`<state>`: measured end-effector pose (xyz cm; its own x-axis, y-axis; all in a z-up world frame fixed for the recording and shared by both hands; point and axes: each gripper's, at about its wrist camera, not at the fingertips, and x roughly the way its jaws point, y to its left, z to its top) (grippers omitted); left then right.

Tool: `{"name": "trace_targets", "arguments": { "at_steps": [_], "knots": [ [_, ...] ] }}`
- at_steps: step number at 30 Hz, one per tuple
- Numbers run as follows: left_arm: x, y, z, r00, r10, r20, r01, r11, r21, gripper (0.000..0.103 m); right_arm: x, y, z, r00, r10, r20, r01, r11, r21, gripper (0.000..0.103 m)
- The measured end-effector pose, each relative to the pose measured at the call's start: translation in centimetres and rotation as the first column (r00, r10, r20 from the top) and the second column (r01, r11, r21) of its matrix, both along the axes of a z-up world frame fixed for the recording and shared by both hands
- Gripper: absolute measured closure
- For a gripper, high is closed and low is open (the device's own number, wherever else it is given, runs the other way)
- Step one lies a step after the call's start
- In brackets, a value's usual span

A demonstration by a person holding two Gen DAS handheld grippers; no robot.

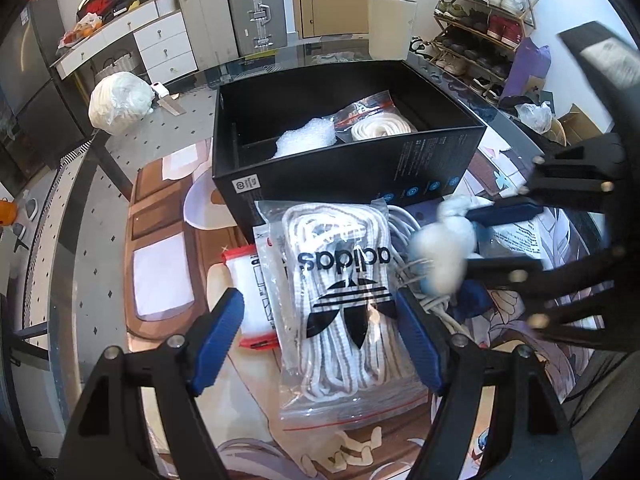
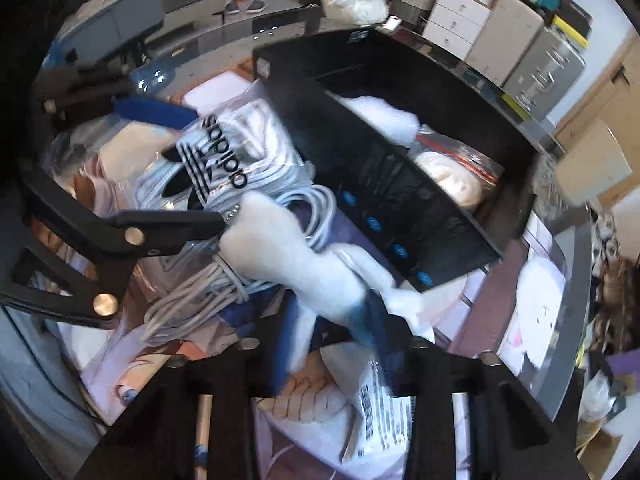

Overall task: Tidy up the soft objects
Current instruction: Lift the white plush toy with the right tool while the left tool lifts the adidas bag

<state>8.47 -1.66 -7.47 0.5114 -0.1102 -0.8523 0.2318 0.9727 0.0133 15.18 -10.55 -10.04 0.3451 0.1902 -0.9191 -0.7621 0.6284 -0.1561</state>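
Observation:
A clear zip bag of white adidas laces (image 1: 344,304) lies on the printed mat in front of an open black box (image 1: 432,164). My left gripper (image 1: 320,340) is open, one blue finger on each side of the bag. My right gripper (image 2: 336,316) is shut on a white fluffy plush piece (image 2: 288,256), held over a coil of white cable (image 2: 208,292); it also shows in the left wrist view (image 1: 444,252). The box (image 2: 400,204) holds bubble wrap (image 1: 304,140) and a bagged cream cord (image 1: 380,126).
A small red-edged packet (image 1: 250,300) lies left of the lace bag. A white printed bag (image 2: 380,404) lies near my right gripper. A white cylinder (image 1: 390,26) stands behind the box. A shoe rack (image 1: 484,20) is at the far right.

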Motion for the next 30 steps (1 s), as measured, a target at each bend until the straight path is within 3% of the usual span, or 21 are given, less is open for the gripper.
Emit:
{"name": "trace_targets", "arguments": {
  "at_steps": [3,10,13,16,18,20,23,25,26,30],
  "knots": [
    [0.1,0.1,0.0,1.0,0.0,-0.002,0.0,1.0,-0.005,0.026,-0.6,-1.0,1.7,0.997,-0.012,-0.077,0.019,0.995,0.095,0.072],
    [-0.4,0.2,0.2,1.0,-0.006,0.003,0.006,1.0,-0.003,0.026,-3.9,-1.6,2.1,0.984,0.016,-0.176,-0.003,0.997,0.073,0.07],
    [-0.4,0.0,0.3,1.0,-0.008,0.005,0.008,1.0,-0.002,0.026,-3.7,-2.6,2.6,0.986,-0.019,-0.168,0.039,0.992,0.116,0.063],
    [-0.4,0.1,0.2,1.0,-0.006,0.004,0.006,1.0,-0.005,0.026,-3.8,-3.1,3.1,0.992,-0.016,-0.123,0.034,0.989,0.144,0.047],
    [-0.4,0.1,0.2,1.0,-0.005,0.002,0.005,1.0,-0.003,0.026,-3.6,-3.1,3.2,0.995,-0.012,-0.103,0.026,0.99,0.141,0.037],
    [-0.4,0.0,0.0,1.0,-0.008,0.0,0.008,1.0,0.002,0.026,-3.3,-3.1,3.0,0.995,-0.003,-0.102,0.016,0.992,0.126,0.034],
    [-0.3,-0.1,0.0,1.0,-0.006,-0.002,0.006,1.0,0.006,0.026,-3.1,-2.1,1.6,0.989,0.051,-0.136,-0.034,0.992,0.124,0.034],
    [-0.3,-0.1,0.0,1.0,-0.003,0.002,0.003,1.0,0.01,0.026,-2.4,-1.1,1.0,0.984,0.085,-0.158,-0.065,0.989,0.131,0.044],
    [-0.3,-0.1,0.1,1.0,-0.002,0.004,0.002,1.0,0.011,0.026,-2.1,-0.8,0.6,0.982,0.082,-0.173,-0.061,0.99,0.126,0.06],
    [-0.3,0.3,0.3,1.0,0.003,0.008,-0.003,1.0,0.003,0.026,-1.3,-1.5,0.6,0.972,-0.006,-0.233,0.041,0.988,0.146,0.063]
  ]
}}
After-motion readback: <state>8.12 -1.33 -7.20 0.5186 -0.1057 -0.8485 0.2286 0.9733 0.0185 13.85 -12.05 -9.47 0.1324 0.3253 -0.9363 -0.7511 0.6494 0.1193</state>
